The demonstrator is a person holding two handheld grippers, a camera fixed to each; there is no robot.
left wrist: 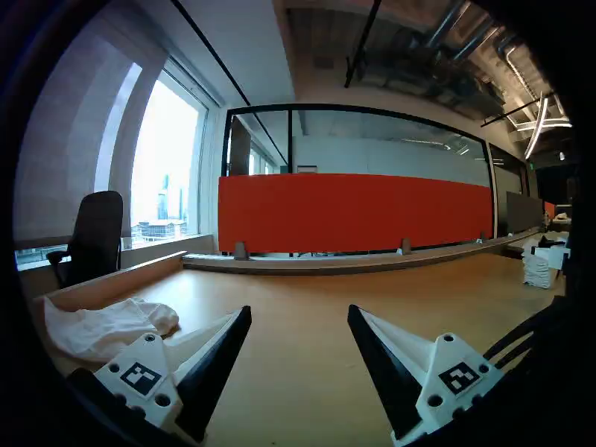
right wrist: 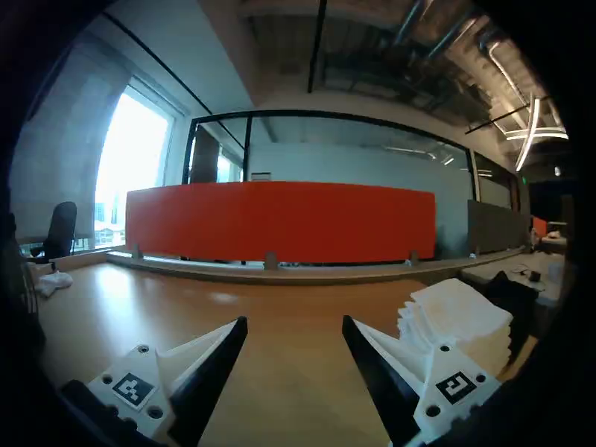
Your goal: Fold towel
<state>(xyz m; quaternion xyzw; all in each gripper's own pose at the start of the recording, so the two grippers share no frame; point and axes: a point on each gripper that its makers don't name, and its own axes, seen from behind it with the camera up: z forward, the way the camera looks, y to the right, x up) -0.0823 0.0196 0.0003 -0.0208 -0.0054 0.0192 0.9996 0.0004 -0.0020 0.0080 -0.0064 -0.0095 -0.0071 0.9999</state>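
Wooden desk [left wrist: 313,290] before red partition [left wrist: 350,212], crumpled towel [left wrist: 104,324] lay left, folded stack [right wrist: 458,316] right, left gripper [left wrist: 299,308] and right gripper [right wrist: 294,319] gaped wide, empty.

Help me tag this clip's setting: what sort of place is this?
Most likely an open-plan office: a long pale wooden desk backed by an orange-red divider panel, with a black office chair beside a tall window.
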